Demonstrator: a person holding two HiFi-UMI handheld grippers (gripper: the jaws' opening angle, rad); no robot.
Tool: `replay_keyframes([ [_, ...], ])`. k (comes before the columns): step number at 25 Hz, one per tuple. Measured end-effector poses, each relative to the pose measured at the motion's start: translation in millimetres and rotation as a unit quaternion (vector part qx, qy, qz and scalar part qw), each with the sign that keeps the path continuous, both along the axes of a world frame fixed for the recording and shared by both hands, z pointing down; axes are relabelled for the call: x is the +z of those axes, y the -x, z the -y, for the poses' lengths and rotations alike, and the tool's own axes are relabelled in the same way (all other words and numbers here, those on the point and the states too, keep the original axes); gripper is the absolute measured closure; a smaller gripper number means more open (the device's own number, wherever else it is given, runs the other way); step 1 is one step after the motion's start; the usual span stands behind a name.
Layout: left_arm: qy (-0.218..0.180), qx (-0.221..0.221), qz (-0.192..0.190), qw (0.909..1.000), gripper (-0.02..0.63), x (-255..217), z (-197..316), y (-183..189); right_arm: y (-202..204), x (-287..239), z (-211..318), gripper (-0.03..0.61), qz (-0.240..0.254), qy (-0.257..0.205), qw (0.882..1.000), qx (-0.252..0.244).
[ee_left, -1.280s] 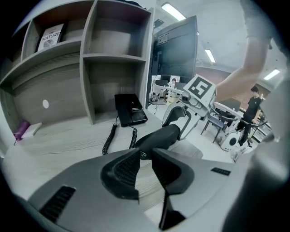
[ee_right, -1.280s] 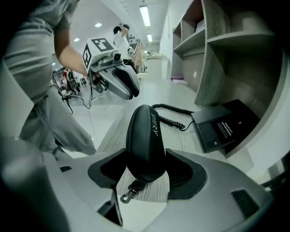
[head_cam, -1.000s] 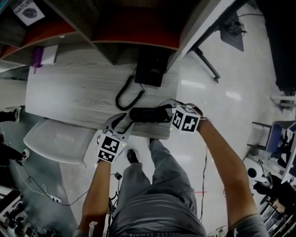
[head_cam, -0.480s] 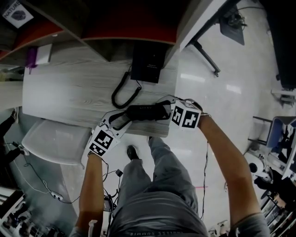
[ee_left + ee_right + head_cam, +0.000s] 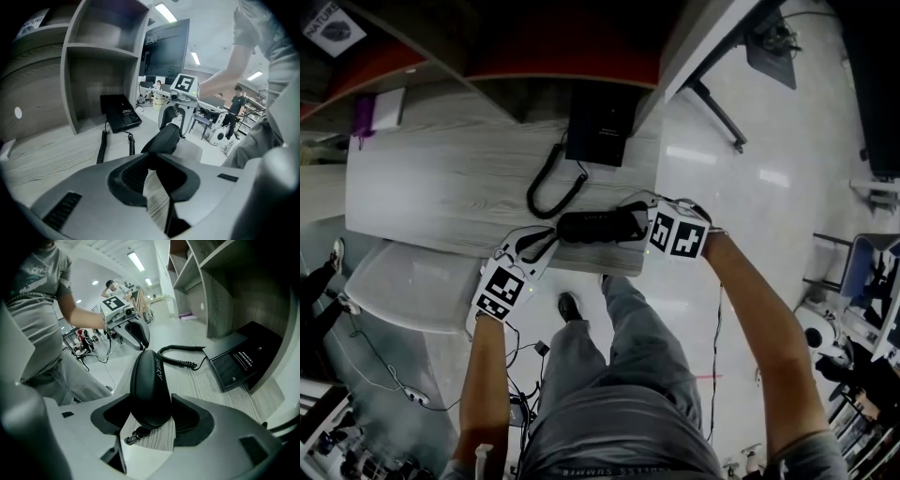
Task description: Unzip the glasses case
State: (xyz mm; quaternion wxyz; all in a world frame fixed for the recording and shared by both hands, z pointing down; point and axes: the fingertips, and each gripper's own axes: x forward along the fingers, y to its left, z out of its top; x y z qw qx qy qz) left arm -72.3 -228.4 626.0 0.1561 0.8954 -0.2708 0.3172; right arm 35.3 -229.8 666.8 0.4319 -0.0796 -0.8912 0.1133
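Observation:
A black glasses case (image 5: 595,226) lies near the front edge of the wooden desk (image 5: 441,187). My right gripper (image 5: 636,225) holds its right end, and in the right gripper view the pads press both sides of the case (image 5: 150,380). A small zipper pull (image 5: 134,435) sticks out under that end. My left gripper (image 5: 546,240) sits at the case's left end. Its jaws are closing to a narrow gap. In the left gripper view the case's tapered end (image 5: 164,138) sits just at the tips of the left gripper (image 5: 157,157), and bare desk shows through the gap.
A black desk phone (image 5: 595,131) with a coiled cord (image 5: 546,192) lies just behind the case. Wooden shelves (image 5: 93,70) rise at the back of the desk. A white chair (image 5: 403,281) stands at the left, below the desk edge. Another person stands far off in the room.
The left gripper's jaws have drawn together at the case's left end and it has shifted slightly left. The right gripper and the case have stayed put.

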Motion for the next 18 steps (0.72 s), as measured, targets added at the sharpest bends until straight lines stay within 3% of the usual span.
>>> replay_keyframes([
  [13, -0.038, 0.006, 0.024, 0.999, 0.594, -2.3, -4.6, 4.8, 1.5, -2.0, -0.1, 0.295, 0.005, 0.025, 0.999, 0.021],
  [18, -0.056, 0.04, 0.049, 0.9964, 0.592, 1.7, -9.3, 4.5, 2.9, -1.2, -0.3, 0.293, 0.002, 0.027, 0.999, 0.021],
])
